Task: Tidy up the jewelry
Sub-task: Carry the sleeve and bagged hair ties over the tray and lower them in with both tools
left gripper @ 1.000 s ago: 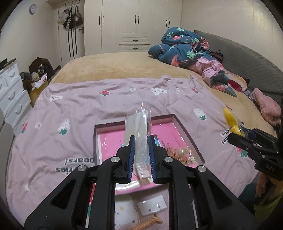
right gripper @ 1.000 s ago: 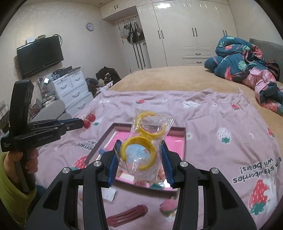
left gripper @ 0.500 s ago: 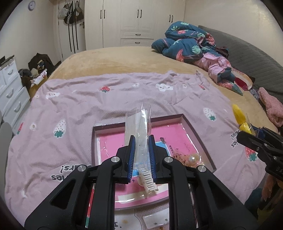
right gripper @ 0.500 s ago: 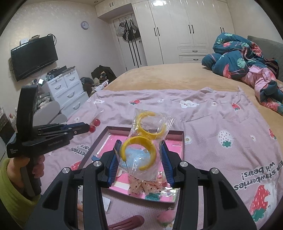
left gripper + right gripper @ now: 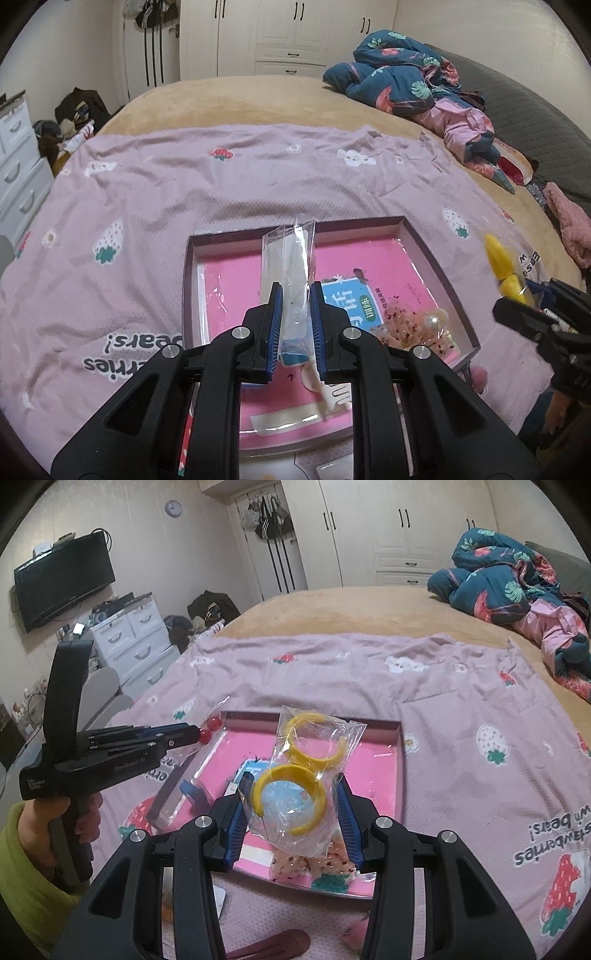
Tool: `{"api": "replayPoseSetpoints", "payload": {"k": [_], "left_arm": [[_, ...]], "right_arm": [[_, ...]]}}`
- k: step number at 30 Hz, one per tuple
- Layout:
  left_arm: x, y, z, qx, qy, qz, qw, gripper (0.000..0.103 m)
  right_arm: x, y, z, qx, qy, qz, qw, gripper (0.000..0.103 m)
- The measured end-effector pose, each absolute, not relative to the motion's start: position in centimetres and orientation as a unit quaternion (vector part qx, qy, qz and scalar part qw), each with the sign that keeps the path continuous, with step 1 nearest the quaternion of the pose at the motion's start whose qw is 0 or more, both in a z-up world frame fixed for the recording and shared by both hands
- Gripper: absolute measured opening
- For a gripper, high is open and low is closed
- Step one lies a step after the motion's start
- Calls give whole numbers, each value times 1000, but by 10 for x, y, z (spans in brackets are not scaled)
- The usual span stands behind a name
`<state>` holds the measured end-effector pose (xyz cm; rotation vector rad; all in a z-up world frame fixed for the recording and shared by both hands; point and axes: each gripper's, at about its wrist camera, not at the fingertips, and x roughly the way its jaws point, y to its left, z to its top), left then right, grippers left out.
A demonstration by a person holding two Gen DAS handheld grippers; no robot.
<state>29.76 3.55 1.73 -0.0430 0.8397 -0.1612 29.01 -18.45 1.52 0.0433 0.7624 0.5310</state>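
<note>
A shallow pink tray (image 5: 424,245) with a dark rim lies on the pink strawberry blanket; it also shows in the right wrist view (image 5: 384,760). My left gripper (image 5: 295,325) is shut on a clear plastic packet (image 5: 286,258) and holds it upright over the tray. Seen from the right wrist, that packet shows red beads (image 5: 209,729). My right gripper (image 5: 291,812) is shut on a clear bag of yellow rings (image 5: 303,771), above the tray's near edge. In the tray lie a blue card (image 5: 351,302), a beaded pearl piece (image 5: 424,325) and a white comb (image 5: 332,395).
A dark red hair clip (image 5: 269,949) and small white cards (image 5: 332,469) lie on the blanket before the tray. Crumpled clothes (image 5: 413,85) sit at the far right of the bed. White drawers (image 5: 136,642) stand left of the bed.
Both grippers have moved forward over the tray with their packets still held. The tray now looks closer and larger in both views.
</note>
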Motion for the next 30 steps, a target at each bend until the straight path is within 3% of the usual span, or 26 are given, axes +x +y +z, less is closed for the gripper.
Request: {"api": "replayPoseSetpoints", "payload": {"k": [30], "left_arm": [[323,49,-33,-31,449,-66,891,8]], "right_arm": [[304,-132,-67,-11,448,265,854,43]]}}
